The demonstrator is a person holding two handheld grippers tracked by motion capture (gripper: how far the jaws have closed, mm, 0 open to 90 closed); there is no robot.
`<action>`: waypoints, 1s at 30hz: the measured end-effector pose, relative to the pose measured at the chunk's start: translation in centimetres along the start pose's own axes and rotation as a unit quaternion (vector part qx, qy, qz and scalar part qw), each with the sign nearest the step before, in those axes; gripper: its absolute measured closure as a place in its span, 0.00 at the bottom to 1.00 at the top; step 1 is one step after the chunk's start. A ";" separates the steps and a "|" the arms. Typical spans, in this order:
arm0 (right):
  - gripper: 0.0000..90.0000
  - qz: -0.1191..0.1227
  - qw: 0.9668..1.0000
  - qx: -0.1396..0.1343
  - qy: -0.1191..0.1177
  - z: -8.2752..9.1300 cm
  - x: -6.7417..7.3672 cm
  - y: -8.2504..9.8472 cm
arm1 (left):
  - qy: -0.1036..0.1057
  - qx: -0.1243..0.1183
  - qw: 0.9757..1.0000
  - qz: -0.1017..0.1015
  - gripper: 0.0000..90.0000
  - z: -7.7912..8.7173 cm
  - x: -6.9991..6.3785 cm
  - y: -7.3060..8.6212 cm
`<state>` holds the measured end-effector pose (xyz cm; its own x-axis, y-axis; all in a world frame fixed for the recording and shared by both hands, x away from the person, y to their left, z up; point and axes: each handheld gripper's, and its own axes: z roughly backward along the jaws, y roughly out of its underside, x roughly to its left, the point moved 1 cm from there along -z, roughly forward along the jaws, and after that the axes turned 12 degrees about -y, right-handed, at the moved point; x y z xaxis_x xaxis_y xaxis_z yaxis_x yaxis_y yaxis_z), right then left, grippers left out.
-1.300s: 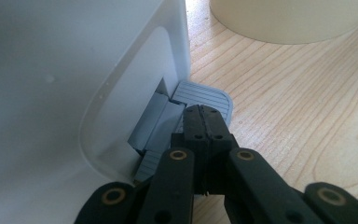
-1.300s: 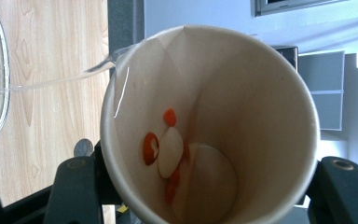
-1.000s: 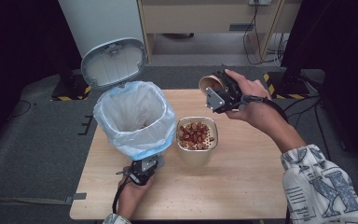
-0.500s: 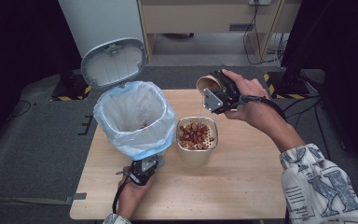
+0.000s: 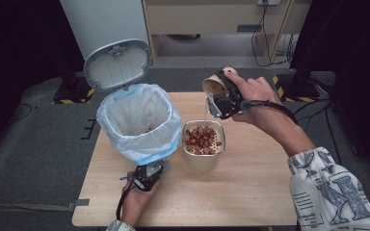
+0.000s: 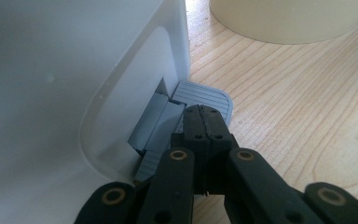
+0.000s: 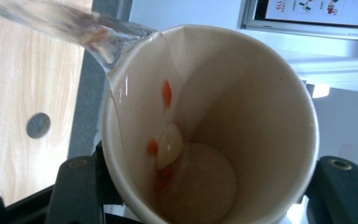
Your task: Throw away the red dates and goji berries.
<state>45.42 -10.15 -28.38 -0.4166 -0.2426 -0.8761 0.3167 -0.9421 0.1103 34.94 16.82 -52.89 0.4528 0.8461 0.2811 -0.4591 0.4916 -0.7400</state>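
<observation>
On the light wooden table, set on grey carpet in front of a cabinet, I see a white pedal bin with its lid up and a blue-edged liner inside. My left gripper has its jaws pressed together, tips resting on the bin's grey pedal. My right gripper is clamped around a paper cup, held above the table's far edge. The cup is tipped over, its long axis near level, mouth facing the bin side, and a thin stream of water runs off its rim toward the strainer bowl of red berries below; a few bits cling inside the cup
</observation>
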 end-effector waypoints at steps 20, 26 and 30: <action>0.41 0.001 1.000 0.001 -0.004 -0.1 0.1 -0.2 | -0.002 0.004 1.000 -0.006 0.99 0.0 0.1 0.0; 0.41 0.066 0.997 0.034 0.016 -0.2 0.3 -1.5 | -0.001 0.003 1.000 -0.004 0.99 0.0 0.1 0.0; 0.41 0.112 0.992 0.054 0.022 -0.4 0.5 -2.0 | -0.002 0.003 1.000 -0.003 0.99 0.0 0.1 0.0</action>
<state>44.90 -8.33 -29.21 -0.3082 -0.4402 -0.8433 0.3024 -0.8858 0.3519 34.95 16.89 -52.85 0.4524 0.8442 0.2876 -0.4614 0.4975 -0.7346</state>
